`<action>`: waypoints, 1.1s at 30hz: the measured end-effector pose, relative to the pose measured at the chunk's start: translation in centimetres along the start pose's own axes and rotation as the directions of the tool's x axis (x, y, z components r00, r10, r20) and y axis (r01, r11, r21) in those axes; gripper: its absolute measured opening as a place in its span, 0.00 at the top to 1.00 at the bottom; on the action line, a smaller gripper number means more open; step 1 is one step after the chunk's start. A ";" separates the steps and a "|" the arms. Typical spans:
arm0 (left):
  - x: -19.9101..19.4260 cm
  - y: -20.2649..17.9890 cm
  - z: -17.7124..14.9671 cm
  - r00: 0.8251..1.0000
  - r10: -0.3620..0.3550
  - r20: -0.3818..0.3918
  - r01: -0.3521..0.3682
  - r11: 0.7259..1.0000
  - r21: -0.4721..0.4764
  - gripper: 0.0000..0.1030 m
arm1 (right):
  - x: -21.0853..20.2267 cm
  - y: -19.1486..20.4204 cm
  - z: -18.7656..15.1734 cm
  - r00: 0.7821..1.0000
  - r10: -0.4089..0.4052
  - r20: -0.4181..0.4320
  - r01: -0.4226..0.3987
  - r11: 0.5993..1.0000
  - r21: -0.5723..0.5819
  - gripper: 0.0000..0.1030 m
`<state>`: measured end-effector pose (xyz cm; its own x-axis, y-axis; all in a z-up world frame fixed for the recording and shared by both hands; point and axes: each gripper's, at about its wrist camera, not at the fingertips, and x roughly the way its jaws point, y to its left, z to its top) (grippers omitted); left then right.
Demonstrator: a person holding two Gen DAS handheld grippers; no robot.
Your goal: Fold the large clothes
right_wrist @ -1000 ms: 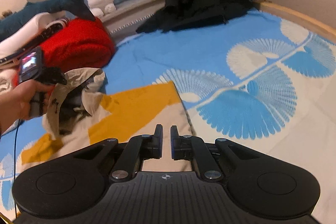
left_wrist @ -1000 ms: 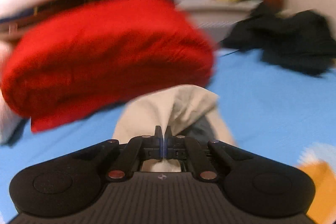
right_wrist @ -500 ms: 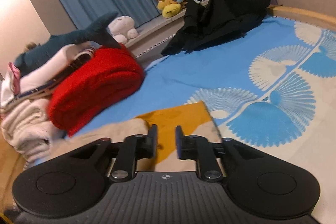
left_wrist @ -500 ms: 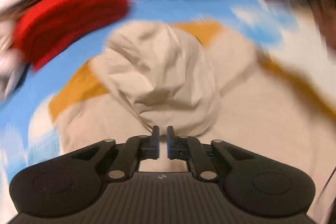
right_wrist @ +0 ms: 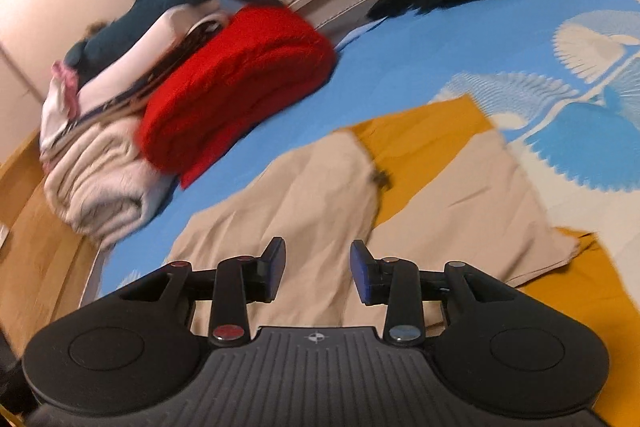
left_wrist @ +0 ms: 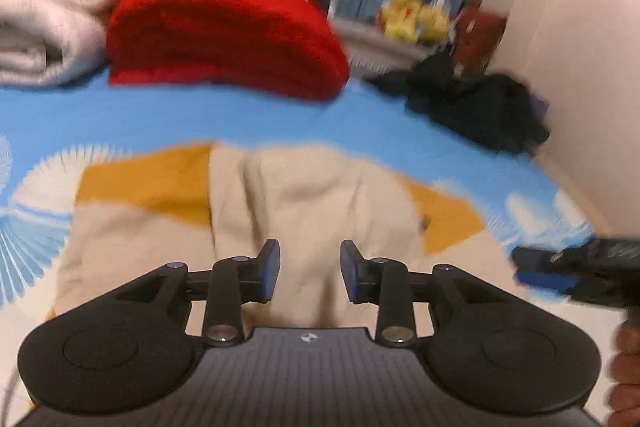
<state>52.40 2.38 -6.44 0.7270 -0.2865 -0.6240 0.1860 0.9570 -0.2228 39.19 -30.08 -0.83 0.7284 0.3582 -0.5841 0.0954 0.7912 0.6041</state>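
right gripper (right_wrist: 318, 269) just opened, nothing between jaws, over beige garment (right_wrist: 304, 203) lying on blue bedspread (right_wrist: 420, 67); folded red blanket (right_wrist: 236, 91) beyond.

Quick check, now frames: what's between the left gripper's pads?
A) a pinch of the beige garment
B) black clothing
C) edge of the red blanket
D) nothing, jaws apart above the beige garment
D: the left gripper has its jaws apart, just opened, with nothing pinched; the beige garment lies flat on the bed beyond them.

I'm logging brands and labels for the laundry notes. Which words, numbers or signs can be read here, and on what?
No readable text in either view.
Left tongs body: a small compass-like emblem, no letters.
Right tongs body: the same emblem.
Beige garment: a small dark mark, too blurred to read.
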 end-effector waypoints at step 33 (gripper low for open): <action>3.8 1.0 -1.6 0.983 0.064 -0.174 -0.070 0.997 -0.033 0.79 | 5.9 3.3 -5.5 0.972 -0.053 -0.229 0.046 0.998 -0.036 0.63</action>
<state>54.28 2.13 -10.24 0.6115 -0.2287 -0.7575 0.1123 0.9727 -0.2030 40.08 -22.66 -5.24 0.5474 0.4198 -0.7240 0.1042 0.8242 0.5567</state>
